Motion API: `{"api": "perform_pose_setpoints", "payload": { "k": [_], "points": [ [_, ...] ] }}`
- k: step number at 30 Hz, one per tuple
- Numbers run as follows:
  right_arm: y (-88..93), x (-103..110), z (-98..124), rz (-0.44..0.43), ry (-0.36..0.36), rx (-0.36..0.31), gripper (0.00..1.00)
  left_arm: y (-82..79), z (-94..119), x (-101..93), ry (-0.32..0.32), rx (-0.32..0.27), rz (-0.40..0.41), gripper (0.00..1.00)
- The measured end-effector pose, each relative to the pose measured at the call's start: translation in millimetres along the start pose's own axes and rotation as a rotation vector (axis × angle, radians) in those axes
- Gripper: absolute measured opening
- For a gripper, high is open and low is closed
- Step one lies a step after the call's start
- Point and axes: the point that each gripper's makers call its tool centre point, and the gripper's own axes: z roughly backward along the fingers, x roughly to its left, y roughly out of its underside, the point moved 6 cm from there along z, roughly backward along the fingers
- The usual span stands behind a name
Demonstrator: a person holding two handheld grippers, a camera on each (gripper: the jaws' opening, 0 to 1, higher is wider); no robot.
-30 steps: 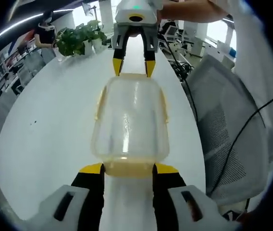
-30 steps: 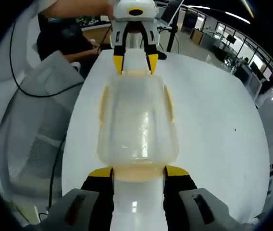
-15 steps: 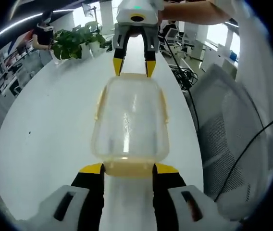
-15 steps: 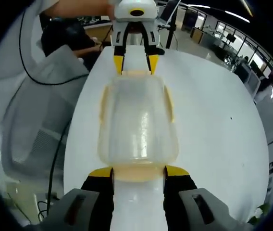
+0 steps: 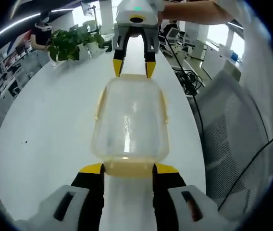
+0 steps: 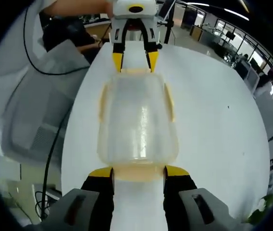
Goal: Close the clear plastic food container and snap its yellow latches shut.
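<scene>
Left gripper view: container point(image 5: 130, 120) sits on the white worktop point(image 5: 55, 120), lid on. Left hand-held gripper point(image 5: 129, 168) and right hand-held gripper point(image 6: 138, 171) stand open, each straddling an end latch. Suggest pressing both ends squarely, evenly, till the latches click

Left tongs point(image 5: 129, 168) parted, yellow tips side by side and level, low in the left gripper view. Right tongs point(image 6: 138, 171) parted the same way in the right gripper view. Each faces the other head-on, tips pointing toward one another. A bare forearm point(image 5: 194, 10) trails behind the right tongs.
</scene>
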Motion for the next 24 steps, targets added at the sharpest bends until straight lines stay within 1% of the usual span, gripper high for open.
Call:
{"api": "perform_pose_setpoints", "payload": {
  "k": [8, 19, 24],
  "points": [
    [15.7, -4.5, -3.6, -0.009, -0.007, 0.007, 0.39, -7.3, -12.8, 1.9, 0.000, 0.004, -0.002, 0.38],
    [26.2, -8.0, -12.3, -0.017, -0.037, 0.006, 0.39, -4.3, -26.9, 4.0, 0.021, 0.018, 0.020, 0.38],
    [27.5, -8.5, -15.8, -0.019, -0.040, -0.001, 0.39, -1.2, -30.4, 5.5, 0.023, 0.021, 0.019, 0.38]
  ]
}}
